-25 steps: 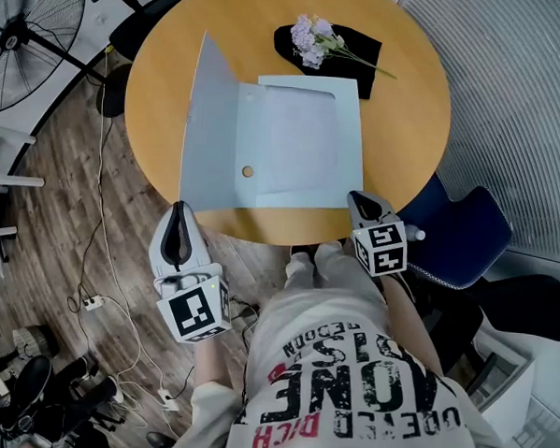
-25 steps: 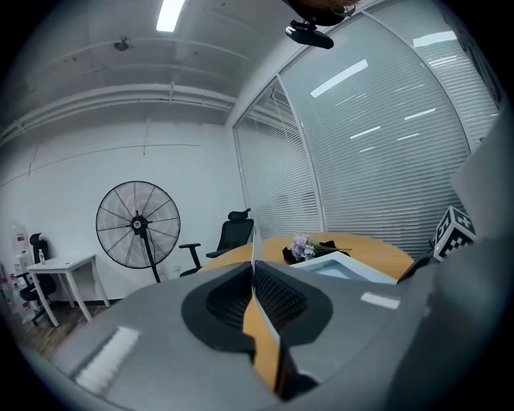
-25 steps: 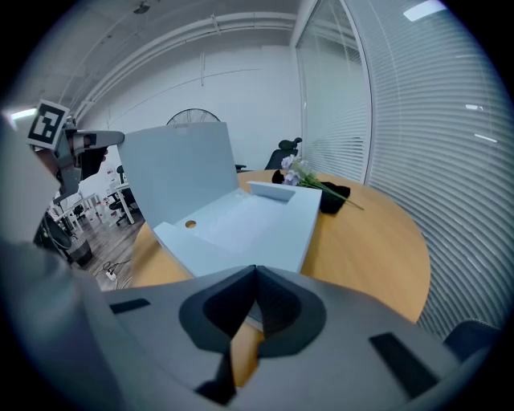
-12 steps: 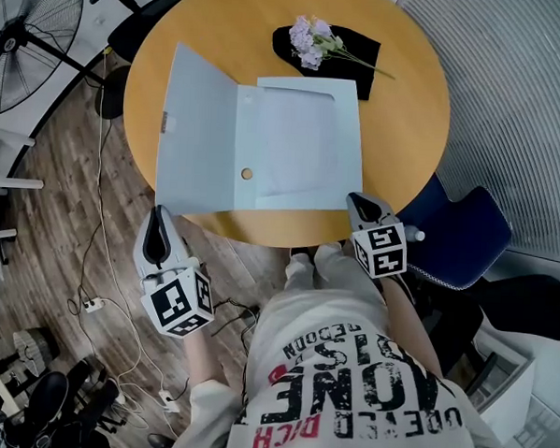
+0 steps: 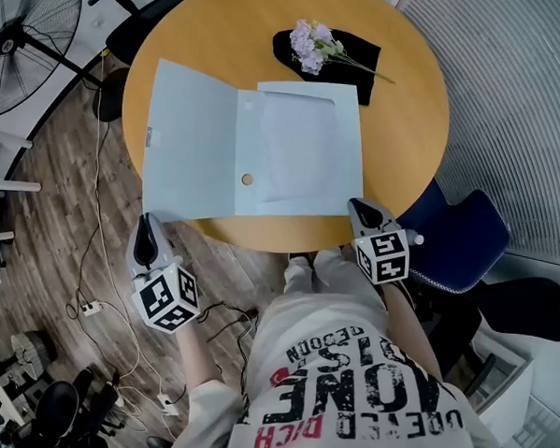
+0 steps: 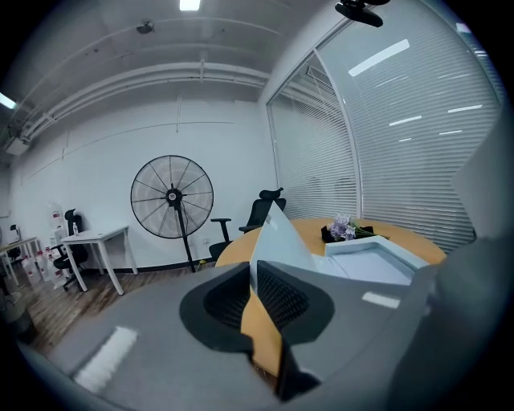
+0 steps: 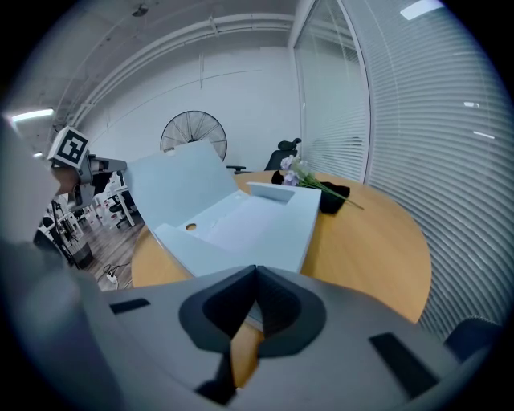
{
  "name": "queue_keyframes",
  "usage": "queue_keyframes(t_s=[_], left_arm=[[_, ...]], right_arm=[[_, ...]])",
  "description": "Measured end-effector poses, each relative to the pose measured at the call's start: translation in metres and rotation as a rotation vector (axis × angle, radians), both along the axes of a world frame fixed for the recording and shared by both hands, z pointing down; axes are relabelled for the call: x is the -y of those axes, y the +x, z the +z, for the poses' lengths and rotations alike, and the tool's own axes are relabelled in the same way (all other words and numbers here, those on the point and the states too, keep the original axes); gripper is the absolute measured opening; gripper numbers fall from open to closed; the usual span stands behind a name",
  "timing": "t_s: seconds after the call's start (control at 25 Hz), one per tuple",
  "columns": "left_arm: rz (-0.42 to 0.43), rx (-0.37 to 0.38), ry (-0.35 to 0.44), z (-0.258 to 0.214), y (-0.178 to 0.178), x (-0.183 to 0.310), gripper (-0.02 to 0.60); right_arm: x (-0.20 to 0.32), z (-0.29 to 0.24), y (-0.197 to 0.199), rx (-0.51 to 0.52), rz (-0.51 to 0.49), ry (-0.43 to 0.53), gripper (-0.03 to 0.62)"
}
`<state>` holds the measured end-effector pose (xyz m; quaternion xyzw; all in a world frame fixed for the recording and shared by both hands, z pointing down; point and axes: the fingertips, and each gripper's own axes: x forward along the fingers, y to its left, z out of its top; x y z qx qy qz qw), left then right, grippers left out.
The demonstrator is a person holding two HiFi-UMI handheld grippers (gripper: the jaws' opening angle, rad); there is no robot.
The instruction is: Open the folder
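Pale-blue folder [image 5: 298,144] open | right gripper view: cover [image 7: 173,189] tilted up | left fingers [image 6: 283,297] opening, empty | right fingers [image 7: 279,309] pinch its corner

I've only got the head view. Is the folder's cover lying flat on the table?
Observer: No. The right gripper view shows the cover leaning up from the folder, not flat on the table.
Operator: Is the left gripper gripping it?
Observer: No. Its jaws are opening, and the cover's corner sits at their tips with the pads off it.
Operator: And the right gripper?
Observer: Its jaws look shut on the folder's near corner.
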<state>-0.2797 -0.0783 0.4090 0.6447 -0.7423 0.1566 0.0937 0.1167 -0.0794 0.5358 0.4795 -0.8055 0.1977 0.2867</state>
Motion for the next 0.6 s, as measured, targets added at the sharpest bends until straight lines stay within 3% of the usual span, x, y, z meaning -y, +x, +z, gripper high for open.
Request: queue_keyframes(t_s=[0.6], left_arm=[[-0.071, -0.002, -0.069, 0.05, -0.043, 0.008, 0.044]], right_arm=[[0.001, 0.002, 0.002, -0.01, -0.001, -0.008, 0.012]])
